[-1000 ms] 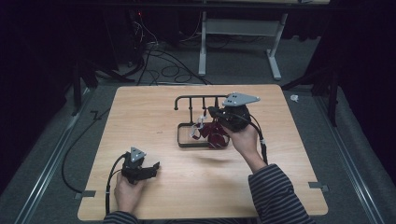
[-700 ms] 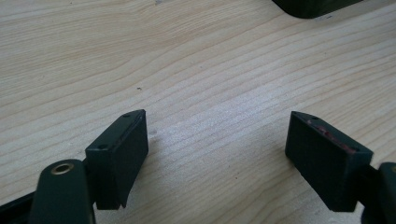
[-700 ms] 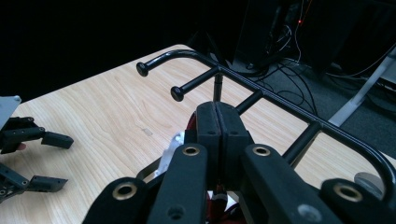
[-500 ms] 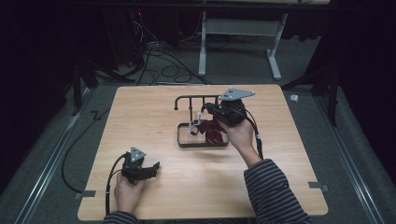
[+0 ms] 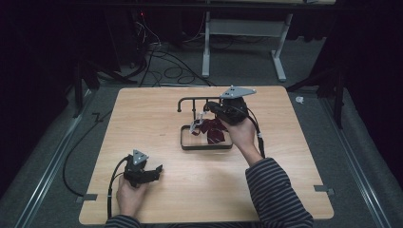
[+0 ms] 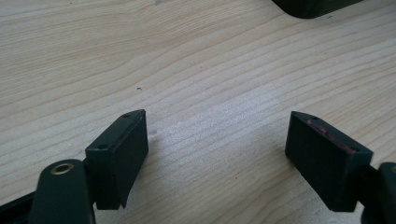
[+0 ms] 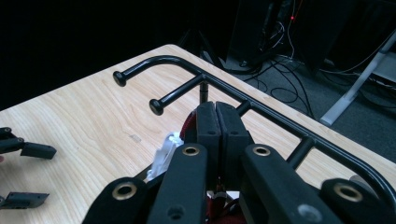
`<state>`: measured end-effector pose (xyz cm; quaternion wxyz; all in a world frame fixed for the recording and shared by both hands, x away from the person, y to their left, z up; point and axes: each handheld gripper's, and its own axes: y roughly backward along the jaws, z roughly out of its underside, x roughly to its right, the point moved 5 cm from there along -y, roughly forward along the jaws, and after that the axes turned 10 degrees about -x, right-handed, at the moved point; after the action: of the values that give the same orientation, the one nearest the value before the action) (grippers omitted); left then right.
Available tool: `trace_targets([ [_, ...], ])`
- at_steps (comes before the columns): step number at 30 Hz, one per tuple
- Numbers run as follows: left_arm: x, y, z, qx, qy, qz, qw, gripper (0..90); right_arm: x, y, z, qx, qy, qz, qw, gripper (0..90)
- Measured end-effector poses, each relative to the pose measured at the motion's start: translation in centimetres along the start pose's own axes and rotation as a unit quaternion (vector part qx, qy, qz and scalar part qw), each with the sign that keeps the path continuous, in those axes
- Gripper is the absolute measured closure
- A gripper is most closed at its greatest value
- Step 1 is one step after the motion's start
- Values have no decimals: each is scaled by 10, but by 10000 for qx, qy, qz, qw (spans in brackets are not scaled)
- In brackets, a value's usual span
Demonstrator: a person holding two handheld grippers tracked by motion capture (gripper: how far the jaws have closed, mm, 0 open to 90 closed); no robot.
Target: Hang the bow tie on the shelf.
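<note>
Now, in the high view, the right gripper (image 5: 205, 115) sits just past the table's centre toward one o'clock, at the black rack (image 5: 205, 142), whose hooked top bar runs from eleven to one above its tray base. A dark red item with a white clip or tag (image 5: 212, 131) hangs from this gripper over the tray; what it is I cannot tell. Compared with the frames a second and half a second ago, the hand has climbed away from the tray toward the bar and carried the red thing up with it. I judge this to mean the lift is nearly finished and the next step is hooking it on a peg. The left gripper (image 5: 154, 171) rests on the wooden table (image 5: 285, 180) at about seven o'clock, unchanged over that second, so it looks idle.

In the left gripper view the jaws stand wide apart with bare wood between them, and a dark corner of the rack base shows at one o'clock.

In the right gripper view the jaws are pressed together, with red material showing beside and below them, so they are pinched on the red item. Two ball-tipped pegs (image 7: 156, 106) of the rack bar stand at ten and eleven o'clock, just beyond the jaw tips, and the white clip lies at eight o'clock beside them. The peg is near, but the item is not yet on it
</note>
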<state>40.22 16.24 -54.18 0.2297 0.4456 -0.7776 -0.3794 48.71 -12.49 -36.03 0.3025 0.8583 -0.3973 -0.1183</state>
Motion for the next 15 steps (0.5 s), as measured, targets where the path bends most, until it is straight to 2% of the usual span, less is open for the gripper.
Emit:
trace_targets([
  [15, 0, 0, 0, 5, 3, 5, 10000, 217, 14, -12, 3, -134, -242, 86, 9996, 900],
])
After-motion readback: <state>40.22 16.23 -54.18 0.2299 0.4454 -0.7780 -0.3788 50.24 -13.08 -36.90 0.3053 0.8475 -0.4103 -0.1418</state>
